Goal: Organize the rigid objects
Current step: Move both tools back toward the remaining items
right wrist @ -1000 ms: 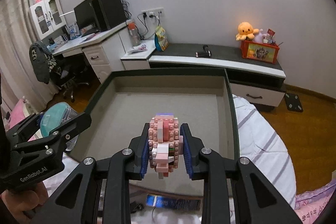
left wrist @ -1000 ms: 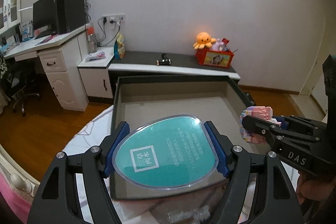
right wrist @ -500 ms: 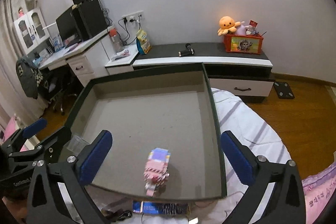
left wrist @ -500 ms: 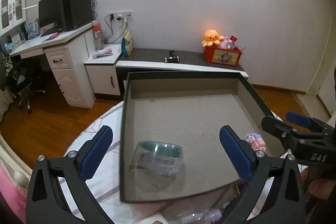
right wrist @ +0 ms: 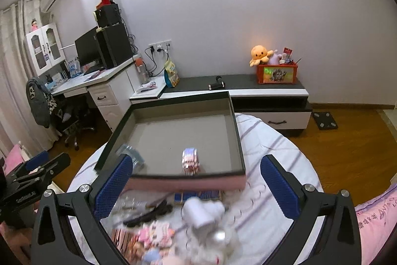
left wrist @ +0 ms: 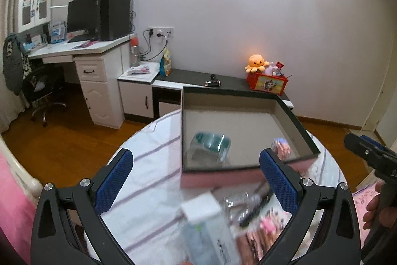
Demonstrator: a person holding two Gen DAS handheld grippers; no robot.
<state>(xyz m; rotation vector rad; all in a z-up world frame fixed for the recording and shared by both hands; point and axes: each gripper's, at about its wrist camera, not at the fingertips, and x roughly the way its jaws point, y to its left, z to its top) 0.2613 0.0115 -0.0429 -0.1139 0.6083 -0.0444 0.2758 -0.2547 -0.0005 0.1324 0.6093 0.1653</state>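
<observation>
Left wrist view: left gripper (left wrist: 196, 178) gaping wide, empty, teal container (left wrist: 211, 143) lying in the box (left wrist: 295, 121); right wrist view: right gripper (right wrist: 196, 180) likewise spread, gripping nothing, block figure (right wrist: 189, 160) sitting inside, blurred clutter (right wrist: 173, 227) waiting unsorted, items indistinct.

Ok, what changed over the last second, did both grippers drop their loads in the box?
Yes. The left gripper released the teal-lidded clear case, the right gripper the pink brick figure; both lie in the box. Both grippers opened and pulled back over the clutter. The box stayed put.
</observation>
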